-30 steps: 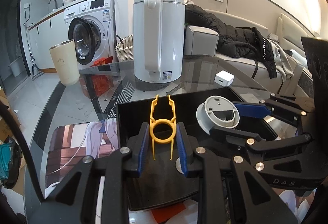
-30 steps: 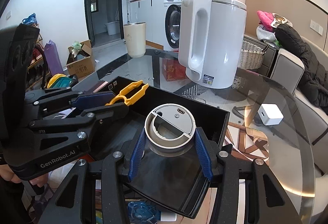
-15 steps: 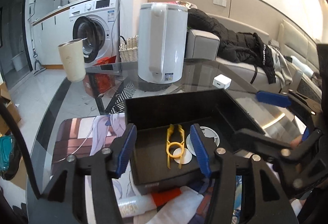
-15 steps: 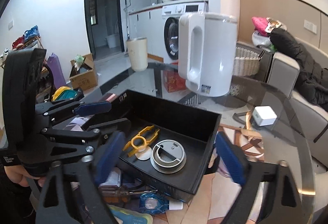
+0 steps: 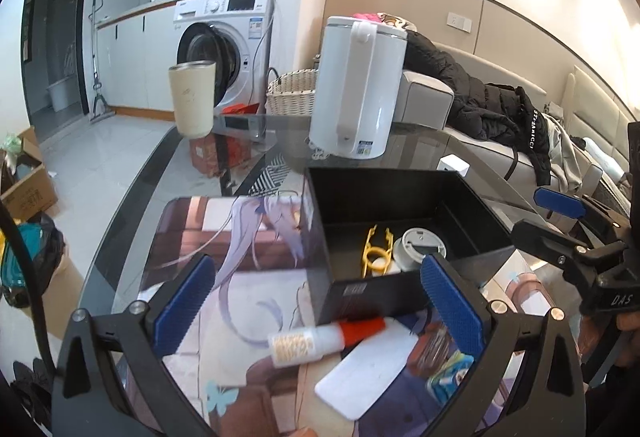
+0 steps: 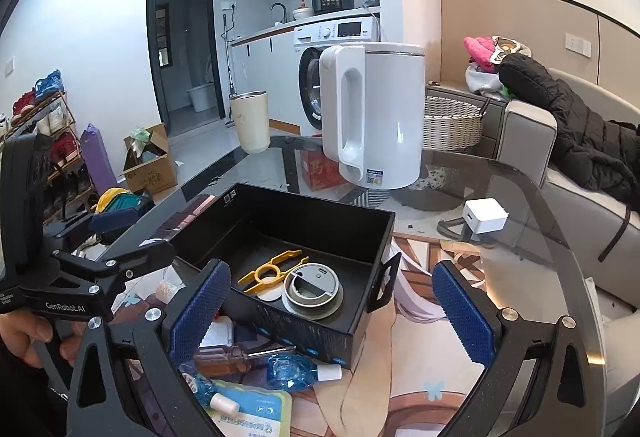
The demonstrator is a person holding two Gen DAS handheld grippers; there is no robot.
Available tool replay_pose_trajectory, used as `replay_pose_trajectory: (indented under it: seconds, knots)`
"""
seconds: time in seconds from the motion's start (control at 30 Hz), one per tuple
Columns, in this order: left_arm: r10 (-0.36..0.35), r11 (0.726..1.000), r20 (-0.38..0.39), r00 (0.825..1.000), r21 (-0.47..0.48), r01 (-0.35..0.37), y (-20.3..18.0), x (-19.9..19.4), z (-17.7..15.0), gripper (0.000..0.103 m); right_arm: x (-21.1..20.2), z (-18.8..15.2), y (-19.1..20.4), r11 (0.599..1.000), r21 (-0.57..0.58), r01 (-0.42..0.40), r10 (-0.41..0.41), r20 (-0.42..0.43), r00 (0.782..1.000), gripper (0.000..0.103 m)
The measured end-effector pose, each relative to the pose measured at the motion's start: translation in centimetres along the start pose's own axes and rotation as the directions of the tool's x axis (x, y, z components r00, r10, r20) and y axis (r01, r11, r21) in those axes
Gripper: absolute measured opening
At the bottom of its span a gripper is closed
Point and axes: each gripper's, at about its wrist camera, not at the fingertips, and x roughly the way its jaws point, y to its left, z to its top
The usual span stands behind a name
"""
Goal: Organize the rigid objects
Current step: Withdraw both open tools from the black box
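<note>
A black open box (image 5: 384, 193) (image 6: 320, 213) sits on the glass table. Inside lie a yellow plastic clip (image 5: 376, 251) (image 6: 272, 271) and a grey round lid (image 5: 422, 247) (image 6: 314, 291), side by side. My left gripper (image 5: 316, 301) is open and empty, held above the box's near left corner. My right gripper (image 6: 330, 311) is open and empty, held back above the box's near wall. A small bottle with a red cap (image 5: 324, 339) and a white card (image 5: 364, 371) lie on the mat in front of the box.
A white kettle (image 5: 354, 89) (image 6: 374, 117) stands behind the box, a beige tumbler (image 5: 191, 99) (image 6: 250, 121) to its left, a white charger (image 6: 484, 217) to the right. A brown bottle (image 6: 232, 355), blue dropper bottles (image 6: 296, 367) and a packet (image 6: 252, 417) lie by the box's near side.
Both grippers let go of the yellow clip and the grey lid, which now lie in the box. Both have opened wide and drawn back and up from the box.
</note>
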Motion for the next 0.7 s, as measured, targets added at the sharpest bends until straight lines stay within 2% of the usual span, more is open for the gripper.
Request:
replay_pose_trajectory:
  seconds: [0.37, 0.7]
  knots:
    - [0.043, 0.999, -0.015, 0.999, -0.016, -0.043, 0.3, -1.2, -1.3, 0.103, -0.7, -1.0, 1.1, 1.0, -0.015, -0.012, 0.012, -0.041, 0.999, 0.102]
    - [0.036, 0.999, -0.033, 0.999, 0.026, -0.035, -0.9, -2.2, -2.9, 0.103, -1.8, -2.7, 1.3, 1.0, -0.01, -0.024, 0.023, -0.094, 0.995, 0.102]
